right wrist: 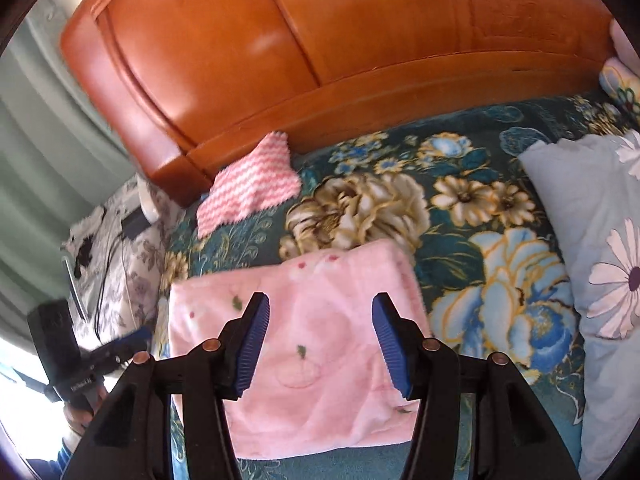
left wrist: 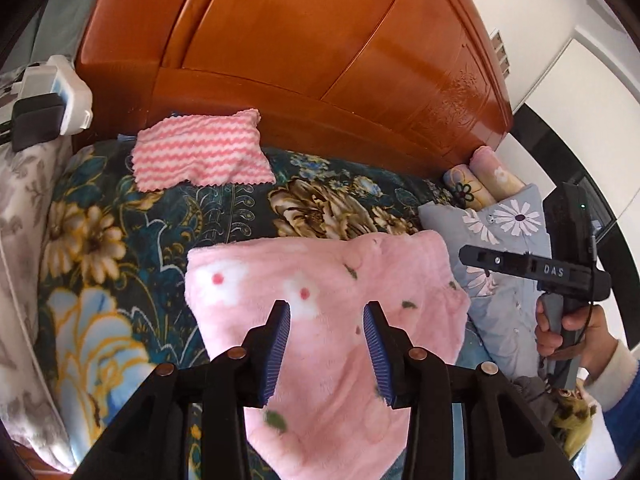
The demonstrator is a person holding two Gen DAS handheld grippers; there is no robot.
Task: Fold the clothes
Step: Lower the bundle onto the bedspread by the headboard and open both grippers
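Observation:
A fluffy pink cloth with white flowers point(left wrist: 320, 320) lies folded on the dark floral bedspread point(left wrist: 120, 240). It also shows in the right wrist view point(right wrist: 304, 340). My left gripper point(left wrist: 327, 312) hovers over it with jaws open and empty. My right gripper point(right wrist: 320, 304) is also open and empty above the cloth. The right gripper shows from the side in the left wrist view point(left wrist: 472, 254), right of the cloth. A folded pink-and-white zigzag towel point(left wrist: 200, 152) lies near the headboard, and appears in the right wrist view point(right wrist: 250, 184).
An orange wooden headboard point(left wrist: 300, 40) stands behind the bed. A grey daisy-print garment point(left wrist: 508, 248) lies at the right, seen also in the right wrist view point(right wrist: 600, 240). Rolled floral cloths point(left wrist: 480, 180) sit by the headboard. A white device point(left wrist: 52, 96) sits at the left.

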